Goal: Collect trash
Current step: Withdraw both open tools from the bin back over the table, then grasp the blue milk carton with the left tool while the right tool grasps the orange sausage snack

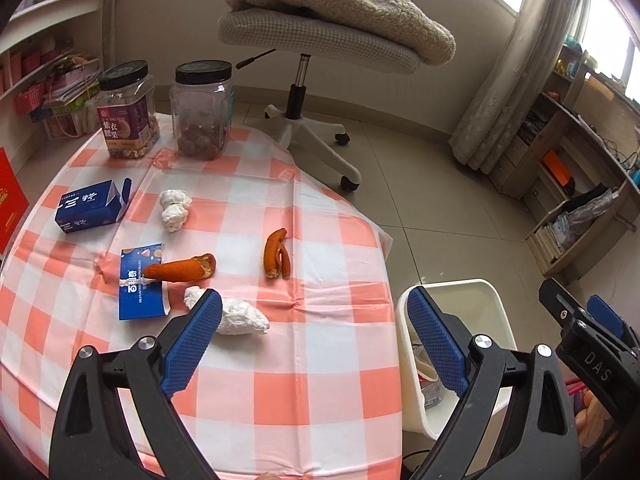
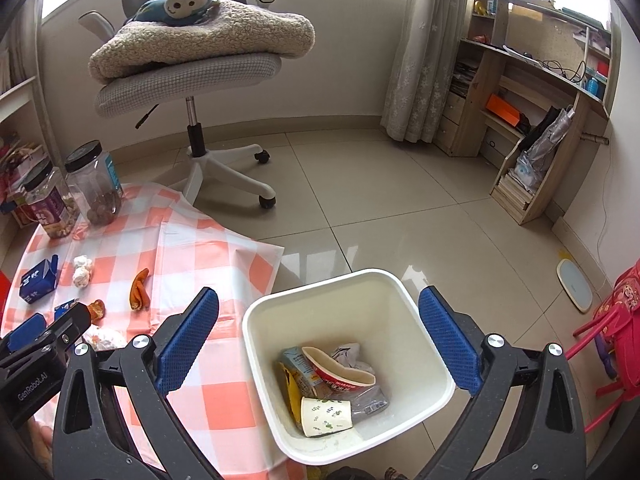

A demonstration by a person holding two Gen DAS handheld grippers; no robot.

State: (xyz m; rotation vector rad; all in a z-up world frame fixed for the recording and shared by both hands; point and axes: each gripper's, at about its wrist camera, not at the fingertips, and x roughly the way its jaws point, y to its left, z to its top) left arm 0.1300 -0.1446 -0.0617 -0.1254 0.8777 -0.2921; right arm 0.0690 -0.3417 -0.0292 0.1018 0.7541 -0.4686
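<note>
Surroundings: I noted an office chair [image 2: 188,80] at 11 o'clock, beyond the bin [image 2: 256,344].
Left gripper [image 1: 316,340]: wide open, empty.
Right gripper [image 2: 320,340]: wide open, empty.

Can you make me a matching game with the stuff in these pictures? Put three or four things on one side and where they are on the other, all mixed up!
Things:
1. Toy monkey
2. Paper cup with leaves
3. Orange peel
4. Jar with black lid

Places:
A. Lying inside the white bin
B. Standing at the far edge of the checked tablecloth
C. On the fluffy blanket on the chair
D. Lying in the middle of the tablecloth

Pairs: 1-C, 2-A, 3-D, 4-B
</note>
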